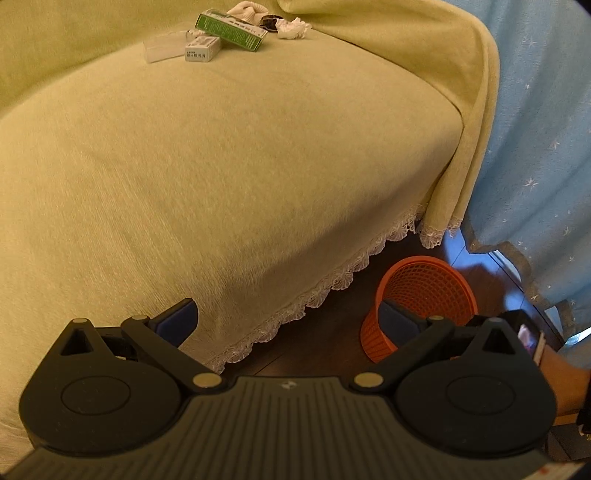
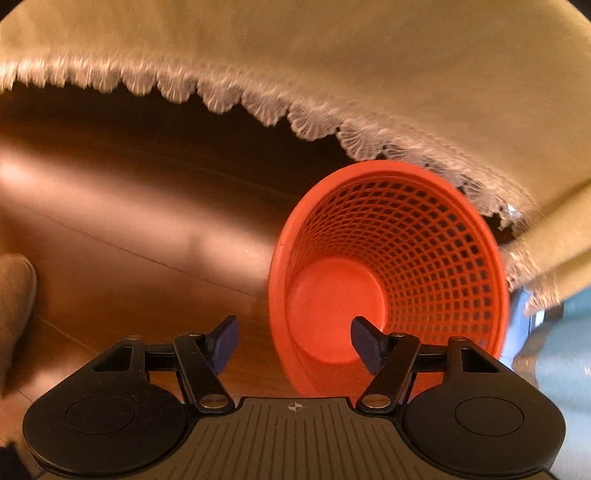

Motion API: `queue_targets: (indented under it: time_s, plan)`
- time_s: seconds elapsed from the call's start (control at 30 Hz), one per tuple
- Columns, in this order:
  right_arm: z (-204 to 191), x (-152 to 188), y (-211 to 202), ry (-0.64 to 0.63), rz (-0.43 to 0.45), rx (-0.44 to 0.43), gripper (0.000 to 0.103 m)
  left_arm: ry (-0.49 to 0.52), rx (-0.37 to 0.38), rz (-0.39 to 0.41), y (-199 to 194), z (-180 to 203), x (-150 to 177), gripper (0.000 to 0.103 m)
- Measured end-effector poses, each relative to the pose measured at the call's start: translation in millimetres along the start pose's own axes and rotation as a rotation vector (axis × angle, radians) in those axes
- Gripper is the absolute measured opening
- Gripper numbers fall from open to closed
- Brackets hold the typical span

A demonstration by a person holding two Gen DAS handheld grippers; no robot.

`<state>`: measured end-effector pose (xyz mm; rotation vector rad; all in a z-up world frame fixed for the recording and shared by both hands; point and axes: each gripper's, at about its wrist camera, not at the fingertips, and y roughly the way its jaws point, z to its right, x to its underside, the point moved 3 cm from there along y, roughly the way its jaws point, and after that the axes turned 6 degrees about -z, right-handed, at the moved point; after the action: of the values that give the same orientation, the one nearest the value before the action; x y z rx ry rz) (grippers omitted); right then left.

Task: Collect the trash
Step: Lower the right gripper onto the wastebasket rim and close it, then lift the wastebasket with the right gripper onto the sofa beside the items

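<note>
fingers (image 2: 225, 341) apart – only left view shows trash (image 1: 231, 31)

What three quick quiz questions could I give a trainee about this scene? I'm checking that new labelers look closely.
1. True or false: the orange basket already holds trash.
2. Multiple choice: the green box lies on (A) the floor, (B) the yellow-covered seat, (C) the basket rim.
3. Fill in: both the left gripper and the right gripper are ____ and hold nothing.

Key: 1 false, its bottom shows bare. 2 B. 3 open.
</note>
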<state>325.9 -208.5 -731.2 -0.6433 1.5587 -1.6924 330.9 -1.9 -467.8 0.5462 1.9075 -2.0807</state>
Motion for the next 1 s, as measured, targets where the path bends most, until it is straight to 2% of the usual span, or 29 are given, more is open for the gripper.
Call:
queue_targets:
  time_s: [0.2, 0.37, 0.57, 0.77, 0.83, 0.93, 1.0]
  plan:
    - [-7, 2, 26, -0.147, 0.014, 0.055, 0.059, -0.010, -0.012, 0.022, 10, -7, 3, 0.102]
    - [-5, -1, 42, -0.187, -0.003, 0.057, 0.052, -0.036, 0.000, 0.025, 20, -12, 7, 0.102]
    - [7, -8, 53, -0.145, -0.025, 0.025, 0.044, -0.061, -0.002, 0.017, 26, -16, 10, 0.102]
    - [12, -11, 51, -0.148, -0.033, 0.012, 0.027, -0.092, 0.004, 0.014, 29, -19, 11, 0.102]
    - [9, -9, 47, -0.165, -0.034, 0.008, 0.016, -0.095, 0.002, 0.016, 29, -19, 10, 0.102]
    - [4, -8, 41, -0.170, -0.036, 0.012, 0.005, -0.101, 0.000, 0.015, 28, -20, 11, 0.102]
    - [4, -7, 37, -0.169, -0.039, 0.017, 0.003, -0.103, -0.003, 0.016, 26, -20, 9, 0.102]
